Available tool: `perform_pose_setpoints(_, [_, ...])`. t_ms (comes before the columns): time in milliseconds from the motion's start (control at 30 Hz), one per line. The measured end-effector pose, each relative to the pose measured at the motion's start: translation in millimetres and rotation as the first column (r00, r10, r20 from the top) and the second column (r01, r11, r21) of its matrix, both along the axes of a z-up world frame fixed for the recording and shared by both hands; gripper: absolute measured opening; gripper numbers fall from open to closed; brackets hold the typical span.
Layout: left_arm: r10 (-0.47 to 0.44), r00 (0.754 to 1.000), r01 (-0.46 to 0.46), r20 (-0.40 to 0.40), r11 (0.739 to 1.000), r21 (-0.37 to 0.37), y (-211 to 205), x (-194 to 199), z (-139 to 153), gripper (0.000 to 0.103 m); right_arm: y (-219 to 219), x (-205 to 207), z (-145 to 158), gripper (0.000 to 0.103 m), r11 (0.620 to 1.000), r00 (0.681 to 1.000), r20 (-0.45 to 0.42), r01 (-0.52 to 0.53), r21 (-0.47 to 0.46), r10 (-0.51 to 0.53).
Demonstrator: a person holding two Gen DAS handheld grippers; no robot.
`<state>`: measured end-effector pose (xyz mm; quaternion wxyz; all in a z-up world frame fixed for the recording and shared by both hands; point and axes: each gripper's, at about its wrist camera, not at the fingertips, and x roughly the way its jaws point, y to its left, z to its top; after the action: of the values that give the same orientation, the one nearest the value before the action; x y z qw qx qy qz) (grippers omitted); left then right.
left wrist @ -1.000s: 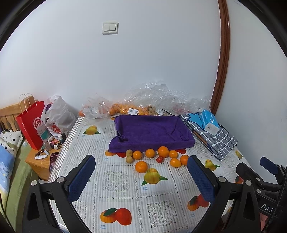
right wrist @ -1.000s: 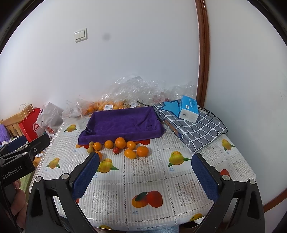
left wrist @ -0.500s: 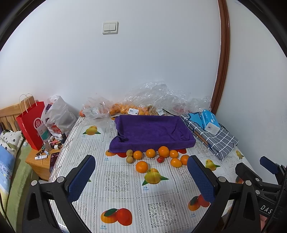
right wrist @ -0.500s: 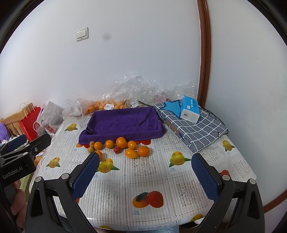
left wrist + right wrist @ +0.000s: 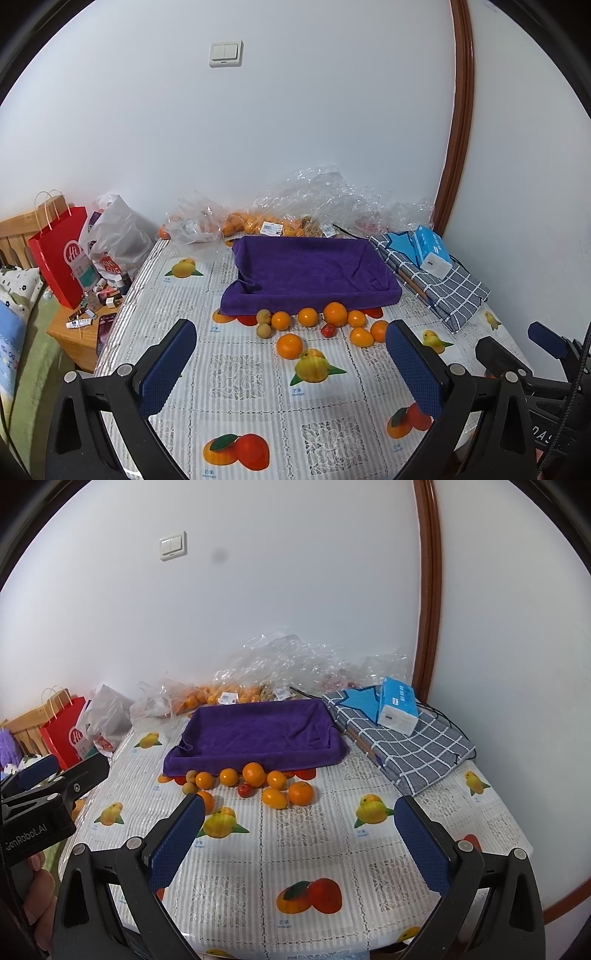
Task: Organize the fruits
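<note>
The loose fruit (image 5: 317,325) lies in a ragged row on the tablecloth (image 5: 236,380), pressed up against the near edge of the purple tray (image 5: 310,269), a towel-lined box that holds nothing visible. Most of the pieces are oranges; a small red fruit (image 5: 328,329) sits among them, and two pale brownish ones (image 5: 263,322) mark the row's left end. Their kind is hard to tell at this size. One orange (image 5: 289,346) has strayed nearer than the rest, on the side away from the tray.

The row runs left to right, parallel to the tray's near edge, so it lies broadside to both tools. From the left gripper (image 5: 291,365) the stray orange sits straight ahead between the fingers, nearest of all. From the right gripper (image 5: 299,843) the row lies ahead and slightly left, with the right-hand pair of oranges (image 5: 288,795) closest. Judging by that, the left tool looks better placed for the stray piece, the right for the pair. Both grippers hover over the cloth with fingers spread wide and nothing between them.

Behind the tray, crumpled clear bags (image 5: 295,218) hold more oranges against the wall. To the tray's right rests a checked folded cloth (image 5: 443,284) with a blue tissue pack (image 5: 432,251) on top; to its left, off the table, stands a red paper bag (image 5: 61,254).
</note>
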<state>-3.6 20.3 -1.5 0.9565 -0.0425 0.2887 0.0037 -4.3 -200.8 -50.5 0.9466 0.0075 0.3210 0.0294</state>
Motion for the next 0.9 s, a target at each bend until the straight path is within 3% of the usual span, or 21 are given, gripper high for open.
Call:
perform_pose_setpoints(233, [0.03,0.999,-0.03,-0.029,0.999,0.017,6.9,27.7,-18.5,0.103,-11.6,17.6,-14.5,0.101,1.0,1.0,0.022,-0.006,0.007,0.006])
perform_pose_setpoints(400, [0.054,0.996,-0.054,-0.067,0.999,-0.005,21.2,50.8,-44.7,0.102,-31.0,44.6,-42.0,0.098,0.999,1.0,-0.016,0.008,0.039,-0.007])
perform_pose_setpoints(600, [0.058,0.988,-0.059,-0.14,0.998,0.002,34.3,82.8,-84.3,0.097,-41.0,82.9,-89.0,0.085,0.999,0.992,-0.127,-0.011,0.049,0.017])
perform_pose_setpoints(767, [0.057,0.979,-0.061,-0.197,0.998,-0.014,45.6,102.4,-116.8,0.097,-31.2,116.7,-127.8,0.065,0.996,0.979,-0.188,-0.074,0.056,0.083])
perform_pose_setpoints(900, [0.041,0.974,-0.048,-0.221,0.999,-0.024,53.6,109.6,-136.1,0.097,-26.7,145.8,-149.6,0.063,0.992,0.971,-0.217,-0.082,0.097,0.102])
